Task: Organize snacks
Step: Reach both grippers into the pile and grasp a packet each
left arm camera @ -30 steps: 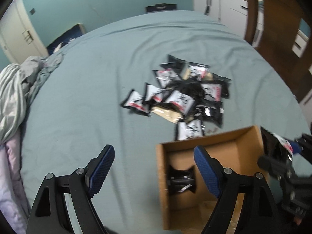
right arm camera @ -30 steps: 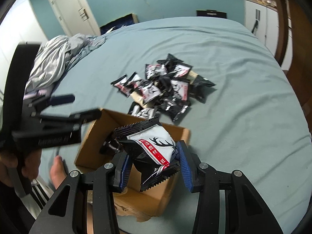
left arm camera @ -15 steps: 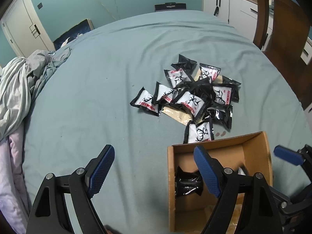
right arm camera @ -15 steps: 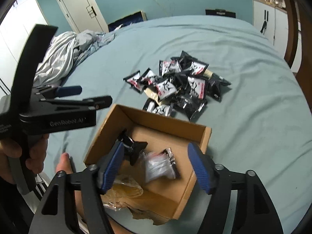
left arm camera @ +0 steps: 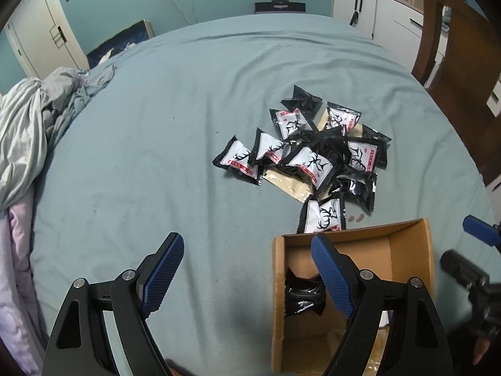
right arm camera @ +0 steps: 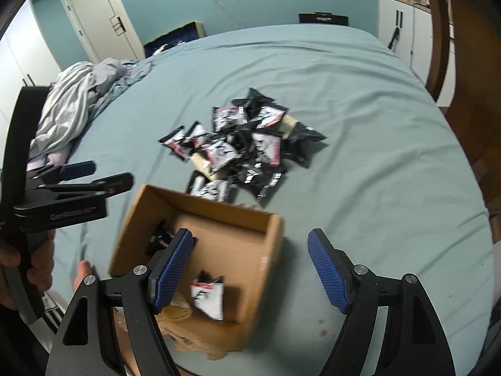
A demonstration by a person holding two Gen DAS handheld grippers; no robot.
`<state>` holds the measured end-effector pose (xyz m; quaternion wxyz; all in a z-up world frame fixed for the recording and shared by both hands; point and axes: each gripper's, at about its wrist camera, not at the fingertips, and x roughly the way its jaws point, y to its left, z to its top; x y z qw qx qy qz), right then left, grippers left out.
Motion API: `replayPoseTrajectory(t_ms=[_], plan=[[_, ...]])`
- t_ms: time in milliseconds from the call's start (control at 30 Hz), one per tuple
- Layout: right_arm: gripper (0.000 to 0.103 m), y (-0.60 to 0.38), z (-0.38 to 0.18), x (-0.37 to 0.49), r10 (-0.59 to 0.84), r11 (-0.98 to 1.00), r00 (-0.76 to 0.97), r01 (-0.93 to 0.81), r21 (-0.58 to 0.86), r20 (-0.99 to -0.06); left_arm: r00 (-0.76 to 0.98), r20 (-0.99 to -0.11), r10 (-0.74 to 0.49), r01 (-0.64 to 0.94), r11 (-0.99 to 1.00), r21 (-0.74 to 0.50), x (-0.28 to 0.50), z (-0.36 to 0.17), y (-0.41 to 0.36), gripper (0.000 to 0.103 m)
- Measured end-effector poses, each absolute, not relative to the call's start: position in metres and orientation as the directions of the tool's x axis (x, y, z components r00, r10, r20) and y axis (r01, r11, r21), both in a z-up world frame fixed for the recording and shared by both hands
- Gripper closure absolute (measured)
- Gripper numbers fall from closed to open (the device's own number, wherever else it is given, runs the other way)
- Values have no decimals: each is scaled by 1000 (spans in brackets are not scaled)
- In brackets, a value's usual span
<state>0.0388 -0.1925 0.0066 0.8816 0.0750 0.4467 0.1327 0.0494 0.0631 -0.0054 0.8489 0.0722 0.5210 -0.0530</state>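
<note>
My left tongs (left arm camera: 247,269) gape wide and empty over the teal bedsheet (left arm camera: 156,144), their right finger above the open brown cardboard box (right arm camera: 200,206). My right tongs (right arm camera: 250,266) also stand wide, empty, over the box's right wall. Inside lie a black snack packet (left arm camera: 305,294) and a white-faced one (right arm camera: 208,297). The heap of black-and-white snack packets (left arm camera: 310,156) sits just beyond the box's far wall.

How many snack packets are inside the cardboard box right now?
2 visible in the brown cardboard box: a black packet near its left wall, and a white-fronted packet with black edges toward the near end. The open right gripper may hide others.
</note>
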Motion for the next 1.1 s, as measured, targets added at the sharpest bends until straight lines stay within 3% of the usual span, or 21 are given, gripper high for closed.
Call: replayPoseTrajectory(t_ms=[533,900,1100], plan=[[28,-206,-18,141,279,960,474,-103,262,-835,394,-918,-53,145,989,5,81,-14,73,18],[28,-230,-59,230,351,917,416,31,398,-839,363,-931,-23,101,995,15,110,-32,82,18],[28,-219,-73,253,362,917,403,5,398,-840,347,-938,-20,96,995,14,125,-47,80,18]])
